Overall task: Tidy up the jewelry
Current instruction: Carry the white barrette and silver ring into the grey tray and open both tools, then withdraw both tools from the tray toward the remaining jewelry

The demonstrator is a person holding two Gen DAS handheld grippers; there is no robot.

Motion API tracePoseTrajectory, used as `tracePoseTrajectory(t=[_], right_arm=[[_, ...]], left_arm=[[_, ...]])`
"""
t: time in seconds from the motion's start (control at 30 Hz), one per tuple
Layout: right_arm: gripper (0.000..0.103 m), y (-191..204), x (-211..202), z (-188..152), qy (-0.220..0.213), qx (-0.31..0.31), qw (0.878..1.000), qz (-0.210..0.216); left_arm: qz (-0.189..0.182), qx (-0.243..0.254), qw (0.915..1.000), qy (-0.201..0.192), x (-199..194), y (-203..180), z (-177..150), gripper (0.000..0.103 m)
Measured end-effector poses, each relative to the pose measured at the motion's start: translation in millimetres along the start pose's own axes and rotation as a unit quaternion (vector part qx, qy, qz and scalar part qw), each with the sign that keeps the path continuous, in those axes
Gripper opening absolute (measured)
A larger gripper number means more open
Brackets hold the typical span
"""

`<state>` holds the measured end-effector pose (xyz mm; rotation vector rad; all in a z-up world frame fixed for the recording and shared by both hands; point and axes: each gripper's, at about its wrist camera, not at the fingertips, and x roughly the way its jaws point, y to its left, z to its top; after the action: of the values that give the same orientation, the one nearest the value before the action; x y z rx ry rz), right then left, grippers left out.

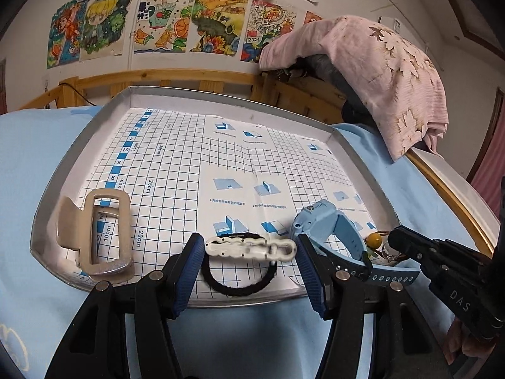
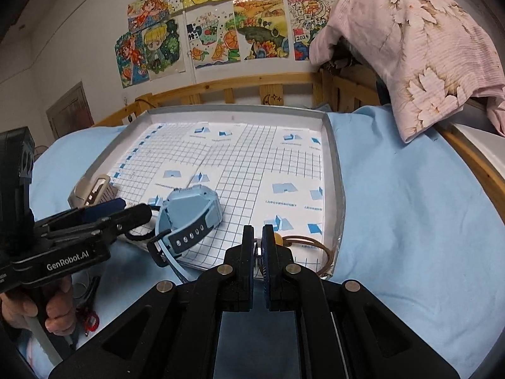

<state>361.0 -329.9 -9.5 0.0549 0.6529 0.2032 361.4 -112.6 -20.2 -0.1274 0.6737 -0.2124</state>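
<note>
With our left gripper [image 1: 249,252] parted around the white hair clip on a black elastic [image 1: 251,249] and our right gripper [image 2: 258,246] shut empty, everything lies unsorted on the silver grid-lined tray [image 1: 50,189].

Claw clip [image 1: 94,237] left of watch [image 1: 328,224] — both in tray [image 1: 221,101]

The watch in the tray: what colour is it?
Light blue, with a darker blue strap end; the watch shows best in the right wrist view.
</note>
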Motion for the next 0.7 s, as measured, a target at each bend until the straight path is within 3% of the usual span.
tracePoseTrajectory(t=[0.03, 0.1, 0.27, 0.33, 0.47, 0.53, 0.7], right_arm=[[0.006, -2, 0, 0, -0.001, 0.002, 1.0, 0.0], [0.008, -4, 0, 0, 0.0, 0.007, 1.0, 0.001], [0.018, -6, -11, -2, -0.014, 0.015, 1.0, -0.005], [0.034, -8, -19, -2, -0.026, 0.022, 0.999, -0.008], [0.046, -9, -50, -4, -0.067, 0.033, 0.997, -0.011], [0.056, -8, -67, -6, -0.09, 0.036, 0.995, -0.011], [0.076, 6, -110, -16, -0.14, 0.028, 0.99, -0.007]], left_arm=[[0.002, 0.0, 1.0, -0.002, -1, 0, 0, 0.07], [0.01, -0.004, 0.9999, -0.012, -5, 1, 0, 0.077], [0.005, -0.015, 0.9996, -0.022, -17, 5, 2, 0.077], [0.0, -0.016, 0.9994, -0.032, -27, 5, 3, 0.081], [0.0, -0.008, 0.9983, -0.058, -54, 2, 3, 0.094], [0.004, -0.005, 0.9971, -0.076, -70, 2, 0, 0.1], [0.02, -0.008, 0.9926, -0.119, -114, 8, -9, 0.103]])
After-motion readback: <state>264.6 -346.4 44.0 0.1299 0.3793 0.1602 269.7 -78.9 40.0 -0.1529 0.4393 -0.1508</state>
